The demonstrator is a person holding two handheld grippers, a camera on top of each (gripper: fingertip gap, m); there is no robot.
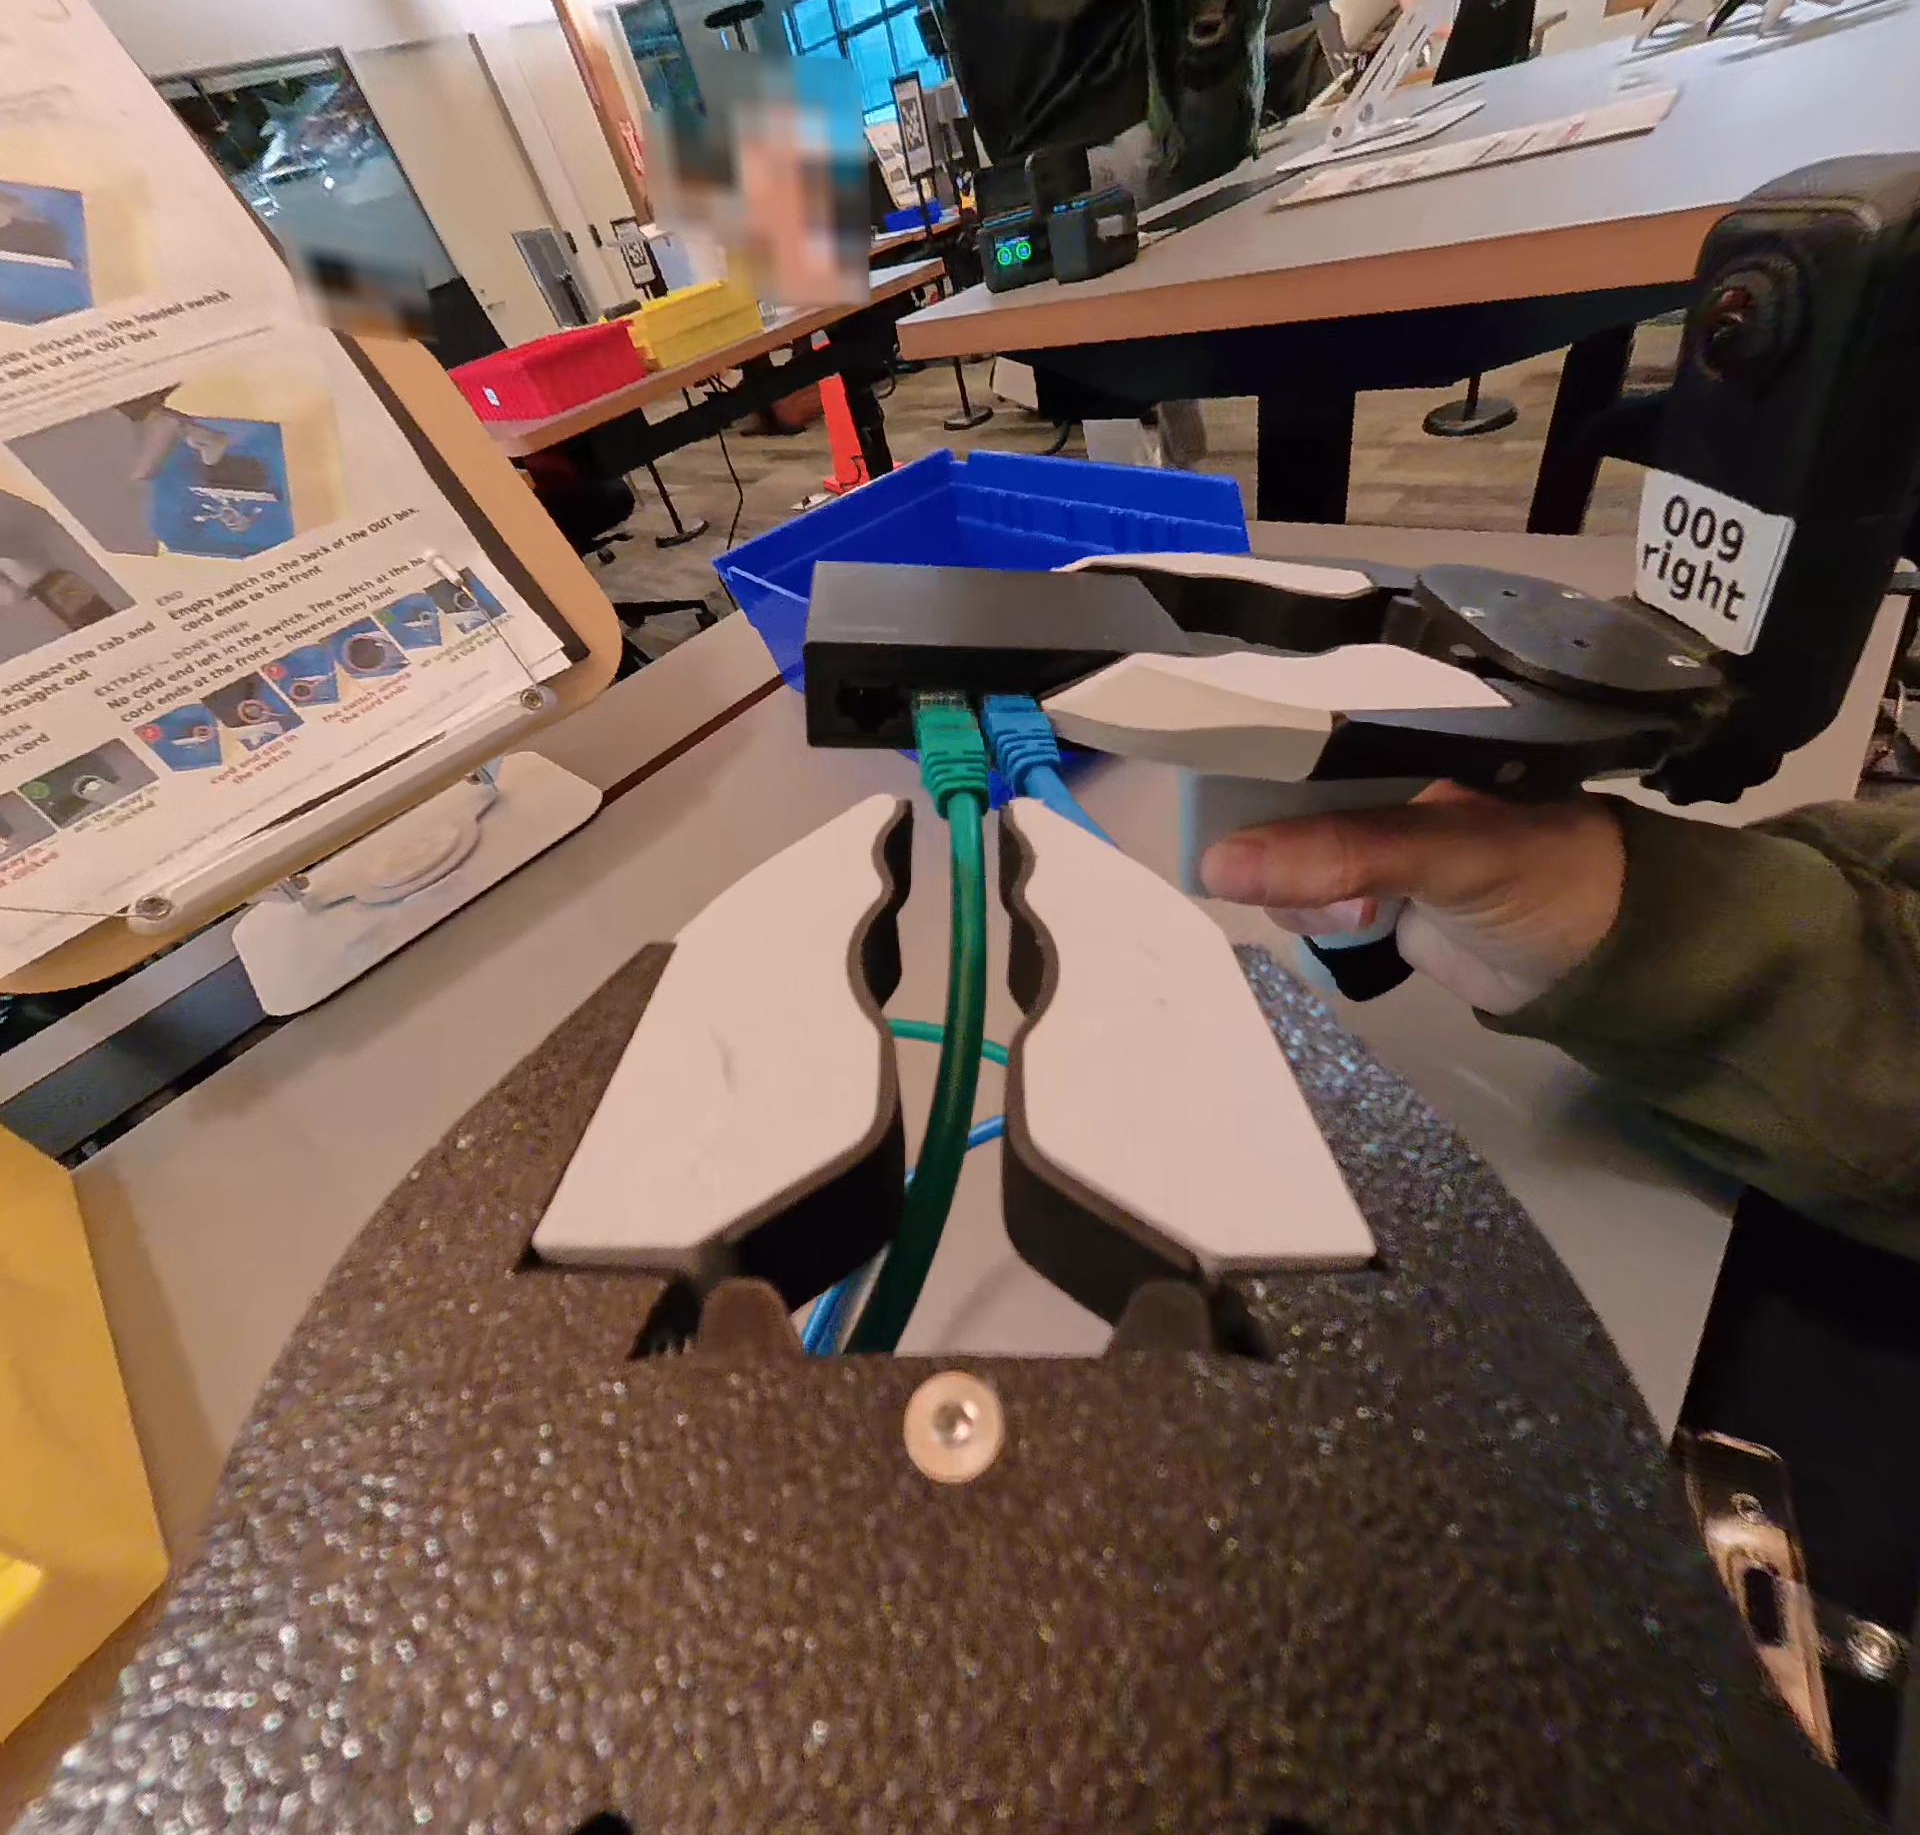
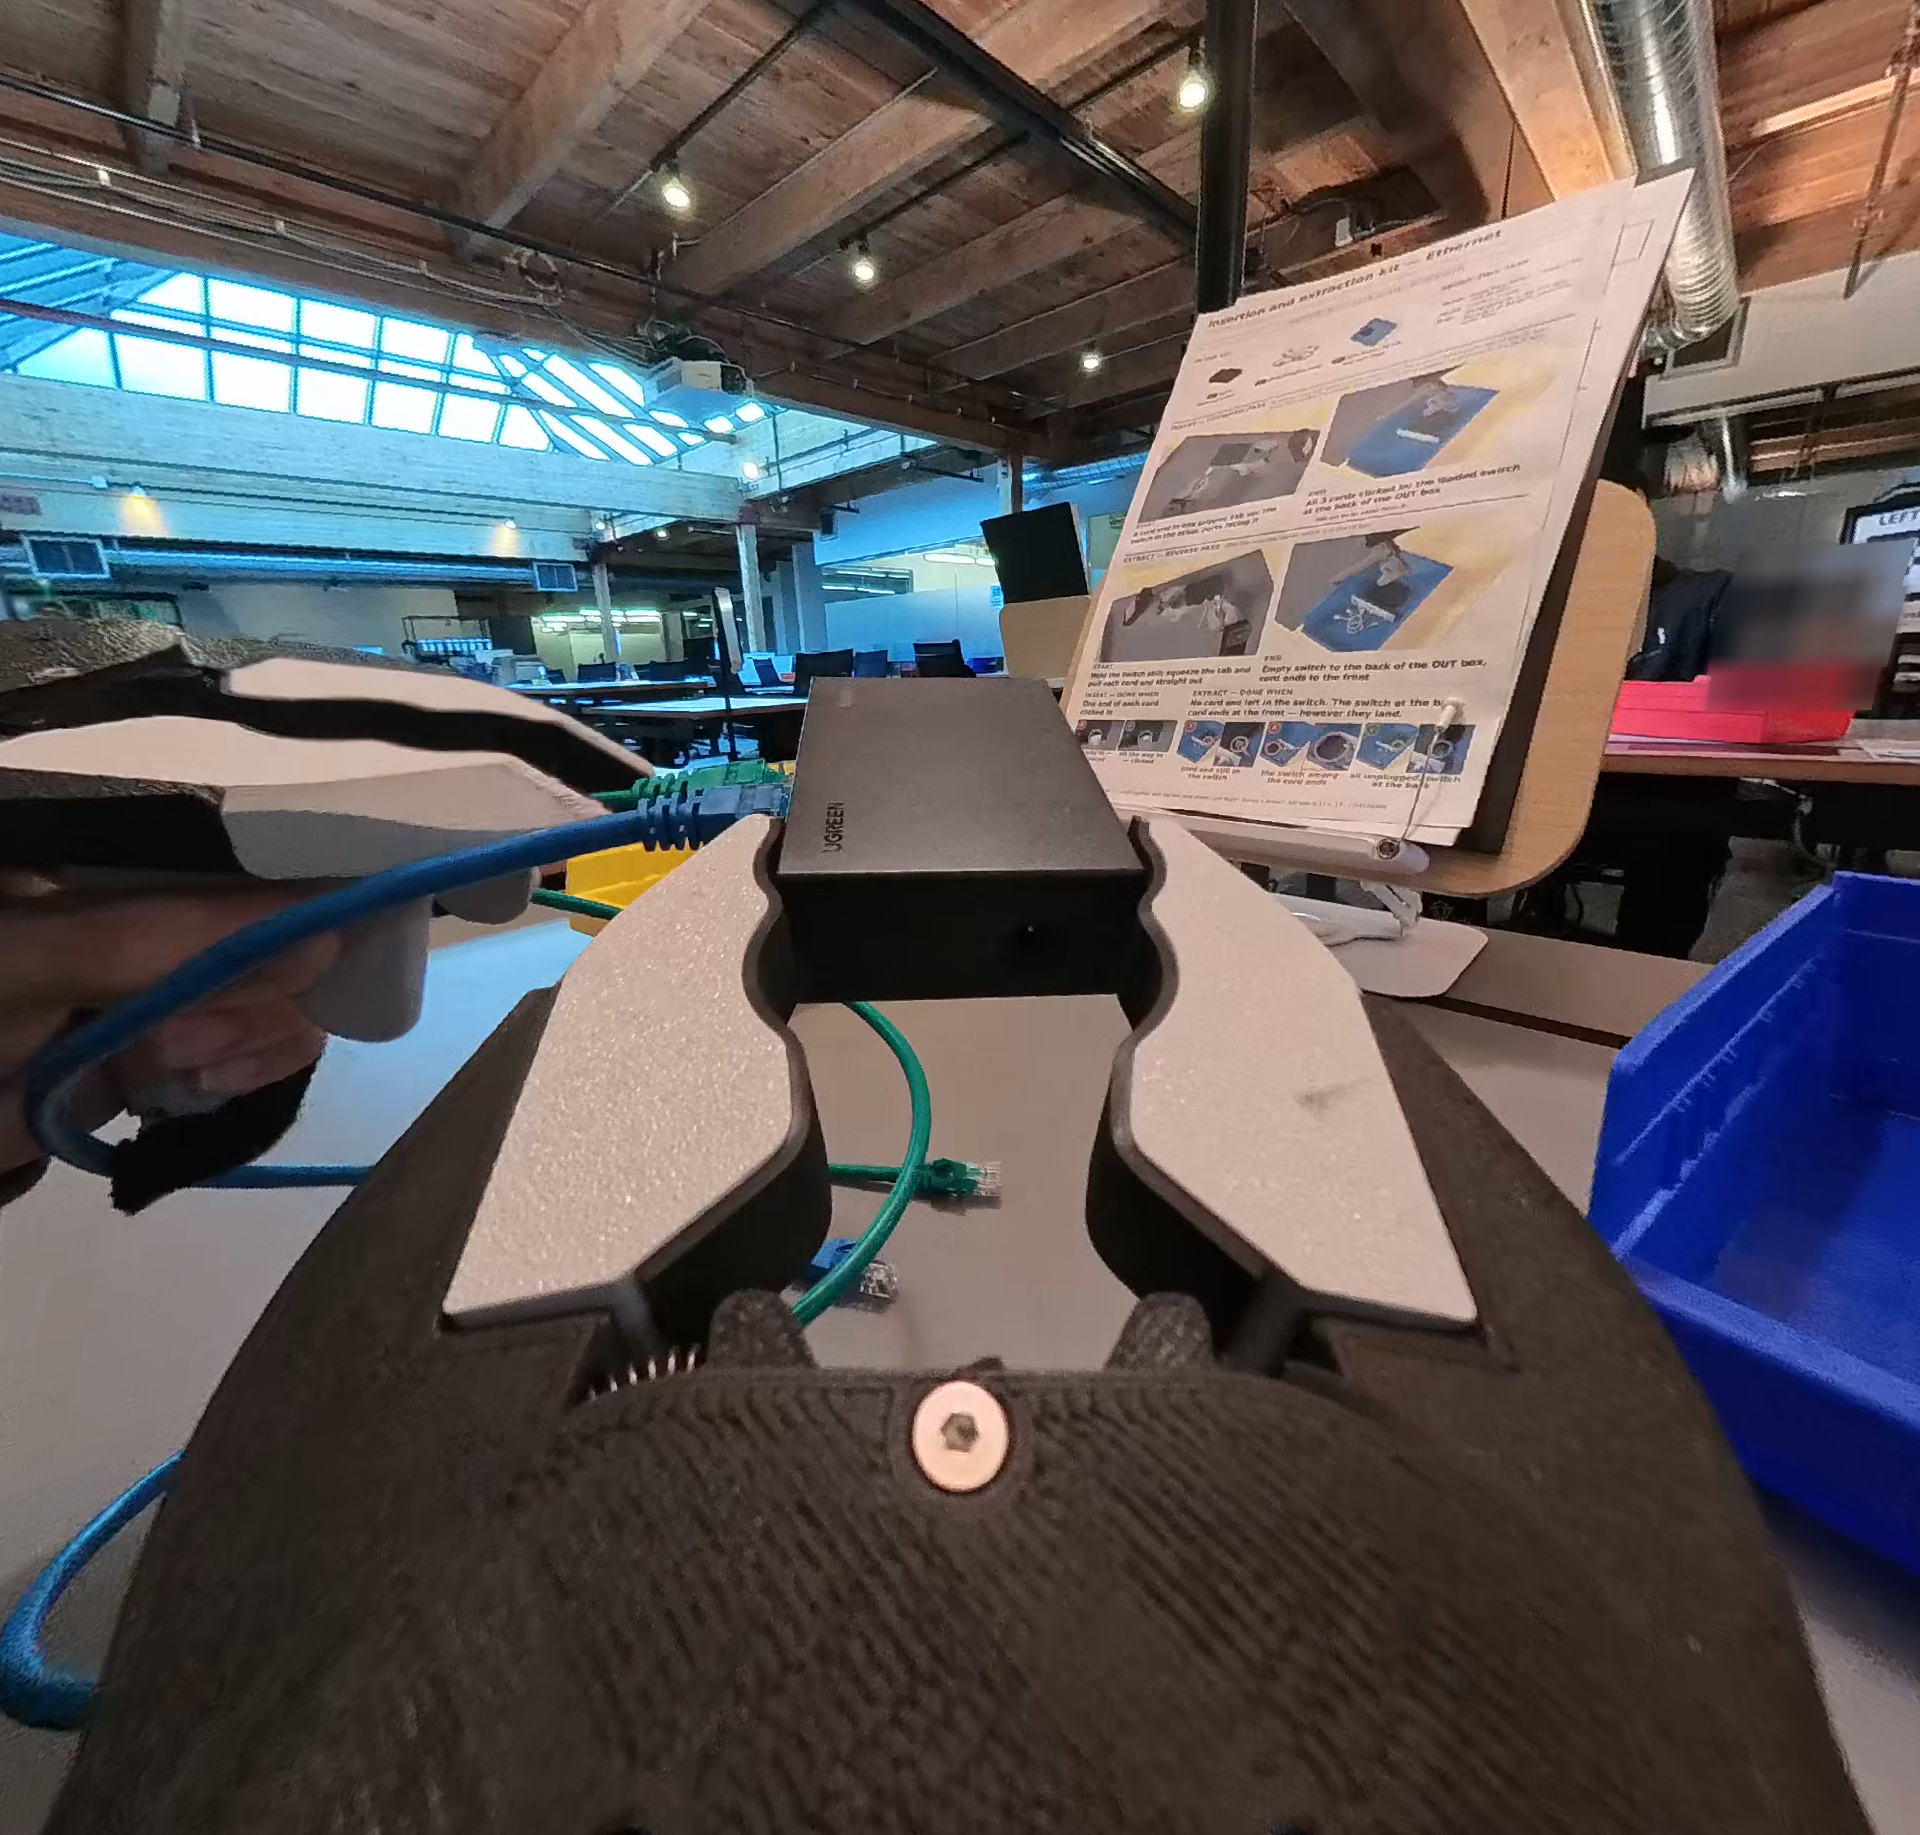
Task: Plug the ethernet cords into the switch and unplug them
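Left gripper (image 1: 956, 829): fingers parted, green cord (image 1: 961, 1006) running through the gap untouched; nothing grasped.
Right gripper (image 2: 956, 850): fingers clamped on the sides of the black switch (image 2: 951, 829), which was held lifted off the grey table (image 2: 312, 1370).
Green cord and blue cord (image 1: 1023, 746): plugs side by side in the switch's front ports, the port beside the green plug vacant.
Loose plug ends (image 2: 961, 1177): one green, one blue, lying on the table beneath the switch.
Blue bin (image 1: 987, 518): just behind the switch.
Instruction sheet (image 1: 208, 538): propped on a stand, at the table's far edge.
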